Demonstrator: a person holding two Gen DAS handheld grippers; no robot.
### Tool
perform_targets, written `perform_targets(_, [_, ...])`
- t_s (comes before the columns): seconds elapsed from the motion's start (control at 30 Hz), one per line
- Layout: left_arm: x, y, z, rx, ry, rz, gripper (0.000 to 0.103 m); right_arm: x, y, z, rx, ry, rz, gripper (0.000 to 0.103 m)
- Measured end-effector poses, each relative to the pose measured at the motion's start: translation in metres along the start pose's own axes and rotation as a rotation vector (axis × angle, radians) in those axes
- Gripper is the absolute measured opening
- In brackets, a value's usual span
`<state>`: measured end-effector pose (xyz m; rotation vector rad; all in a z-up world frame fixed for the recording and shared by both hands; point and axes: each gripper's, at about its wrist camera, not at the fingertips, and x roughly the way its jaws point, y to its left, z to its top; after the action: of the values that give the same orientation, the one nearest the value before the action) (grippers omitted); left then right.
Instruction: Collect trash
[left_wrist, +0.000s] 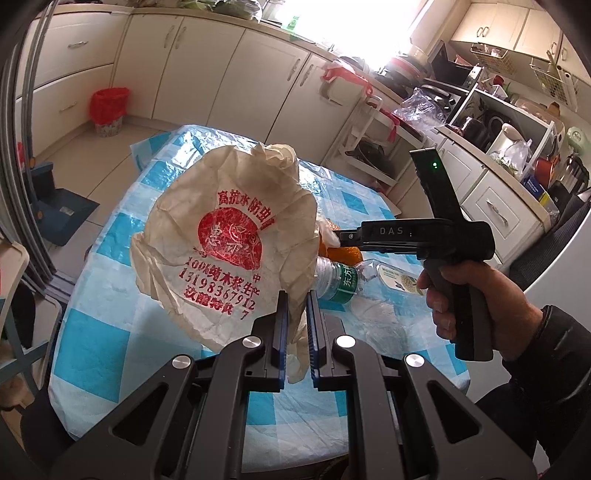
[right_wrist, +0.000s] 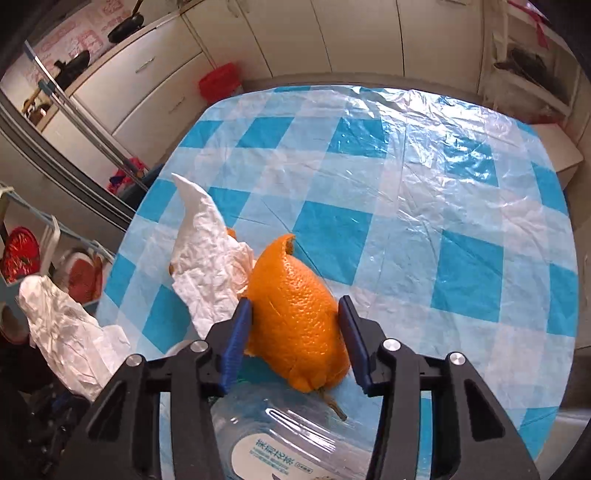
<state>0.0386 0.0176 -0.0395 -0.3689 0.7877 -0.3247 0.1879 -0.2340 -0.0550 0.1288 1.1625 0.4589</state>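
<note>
My left gripper (left_wrist: 297, 299) is shut on a crumpled cream paper bag (left_wrist: 225, 236) with red print and holds it up above the blue-and-white checked table (left_wrist: 110, 332). My right gripper (right_wrist: 293, 306) is open, its jaws on either side of an orange peel (right_wrist: 295, 314) on the table; it also shows in the left wrist view (left_wrist: 341, 236), reaching toward the peel (left_wrist: 340, 254). A white crumpled tissue (right_wrist: 210, 254) lies left of the peel. An empty clear plastic bottle (left_wrist: 354, 280) with a green label lies just beneath the right gripper (right_wrist: 280, 435).
A red-lined trash bin (left_wrist: 109, 110) stands on the floor by the cabinets, also in the right wrist view (right_wrist: 219, 81). The held bag's edge appears at left (right_wrist: 62, 332). A cluttered counter (left_wrist: 498, 122) and a white cart (left_wrist: 373, 147) stand beyond the table.
</note>
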Motion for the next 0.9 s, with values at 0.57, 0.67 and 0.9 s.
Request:
perform_targets(0.57, [-0.007,-0.023,0.002,0.047,-0.014,-0.009,0.009,-0.093,-0.068,-0.052,0.248,-0.303,0.22,0.03])
perform_targets(0.67, [-0.008,-0.035,-0.001,0.072,-0.008,-0.016,0.009,-0.095,-0.087,-0.069,0.313,-0.313,0.281,0.03])
perform_targets(0.9, [-0.013,-0.06,-0.007,0.115,-0.003,-0.028,0.009,-0.11,-0.115,-0.098,0.454,-0.397,0.494,0.028])
